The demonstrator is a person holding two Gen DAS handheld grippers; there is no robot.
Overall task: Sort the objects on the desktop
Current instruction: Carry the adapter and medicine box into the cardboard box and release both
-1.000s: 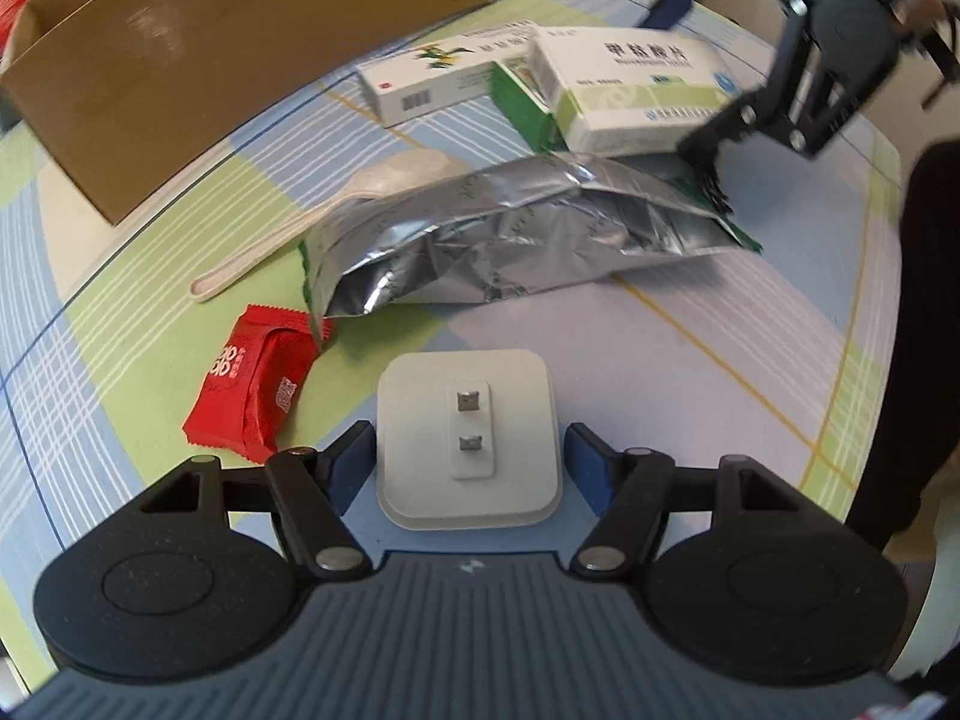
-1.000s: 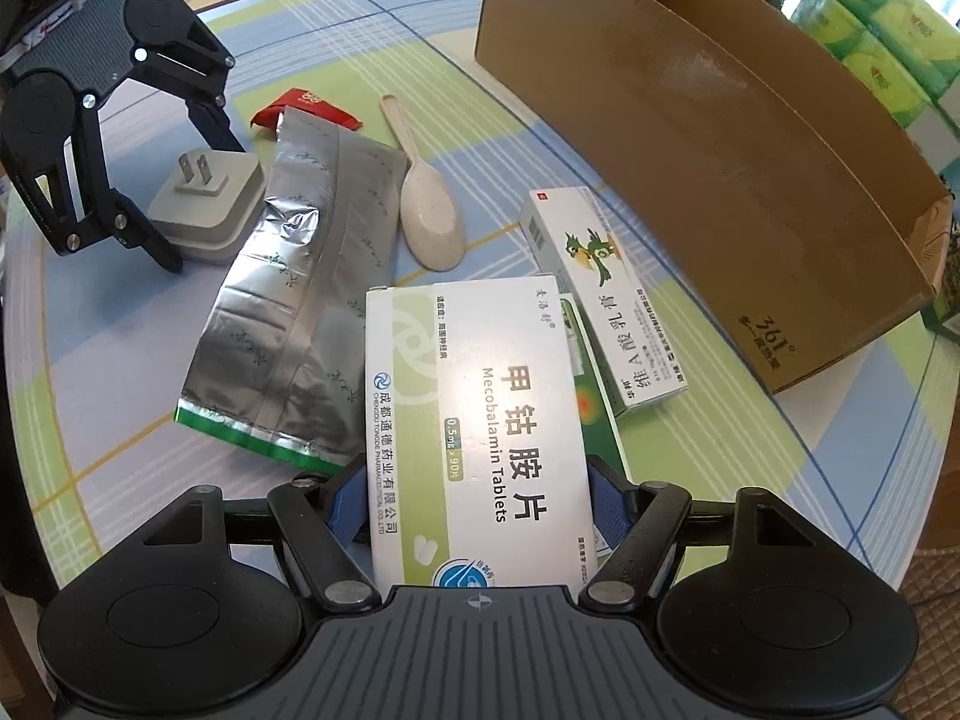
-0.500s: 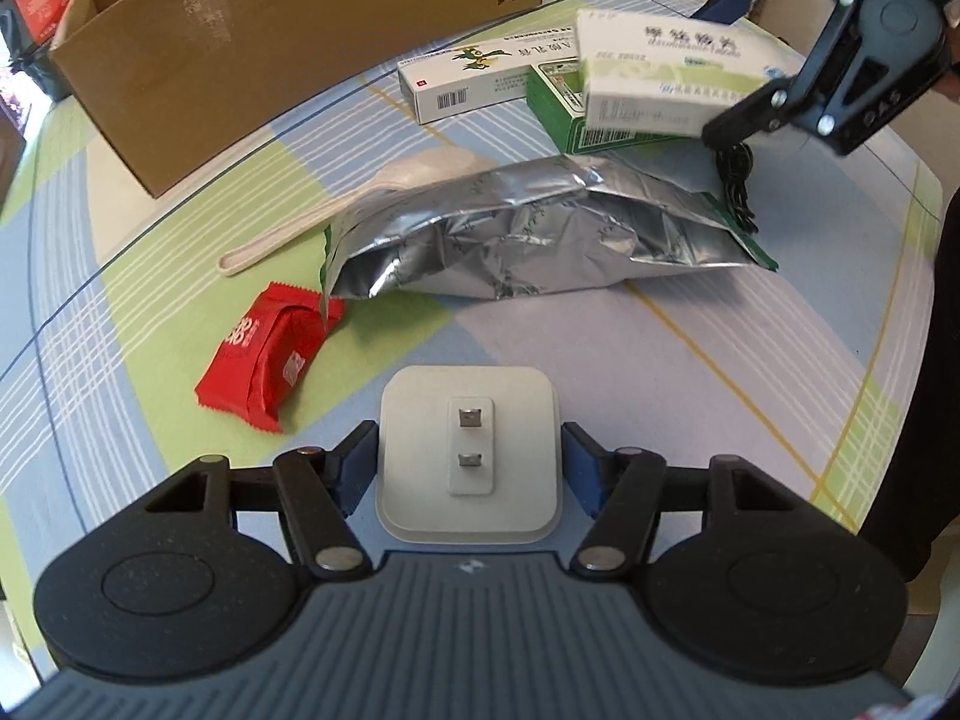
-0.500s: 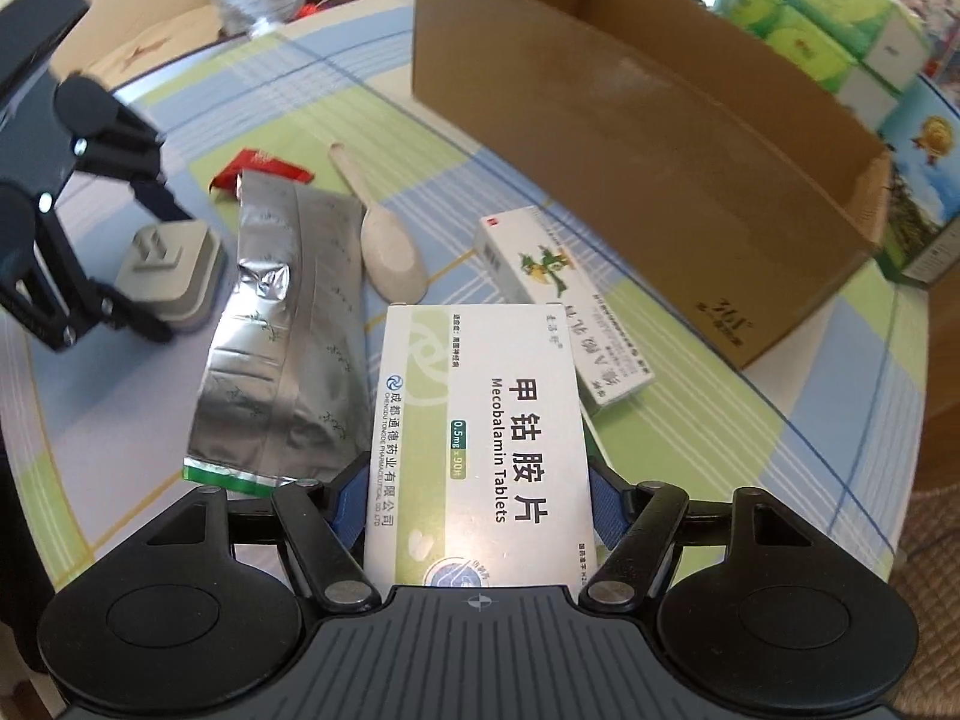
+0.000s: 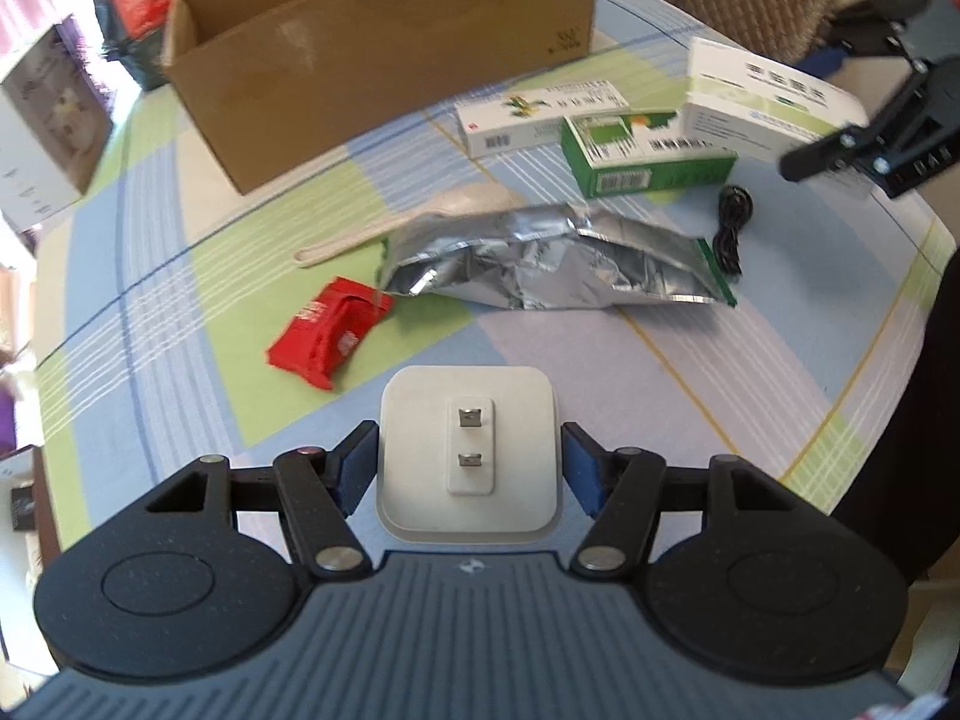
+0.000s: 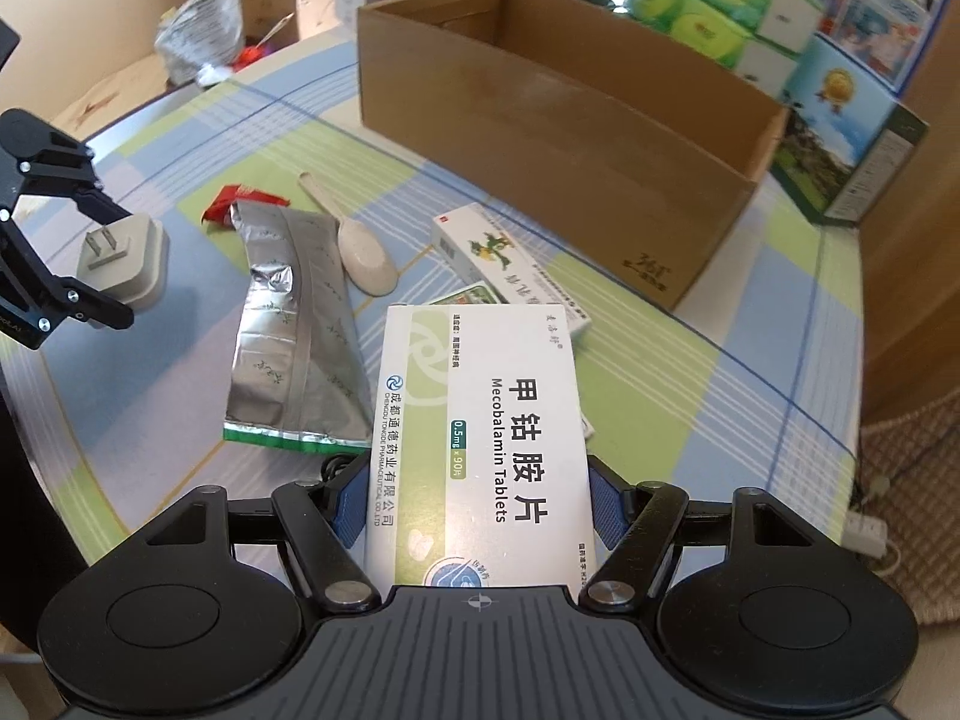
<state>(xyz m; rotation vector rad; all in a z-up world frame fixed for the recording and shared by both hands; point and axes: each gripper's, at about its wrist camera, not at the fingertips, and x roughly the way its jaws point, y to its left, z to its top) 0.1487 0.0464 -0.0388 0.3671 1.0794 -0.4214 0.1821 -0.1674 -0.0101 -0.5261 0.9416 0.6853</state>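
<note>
My left gripper [image 5: 469,468] is shut on a white plug adapter [image 5: 468,450], prongs facing up, held above the table. My right gripper [image 6: 480,504] is shut on a white Mecobalamin tablet box [image 6: 480,420], lifted off the table. In the left wrist view that tablet box [image 5: 762,99] hangs at the far right. In the right wrist view the plug adapter [image 6: 123,261] hangs at the left. An open cardboard box [image 6: 558,120] stands at the back of the table.
On the checked tablecloth lie a silver foil pouch [image 5: 552,264], a red snack packet [image 5: 327,333], a white spoon [image 5: 420,216], a green box [image 5: 648,156], a long white medicine box [image 5: 540,117] and a black cable [image 5: 732,225]. Stacked cartons [image 6: 780,6] stand behind the cardboard box.
Both grippers have risen with their loads. The tablet box came off the green box, which now shows along with the black cable. The cardboard box looms larger.
</note>
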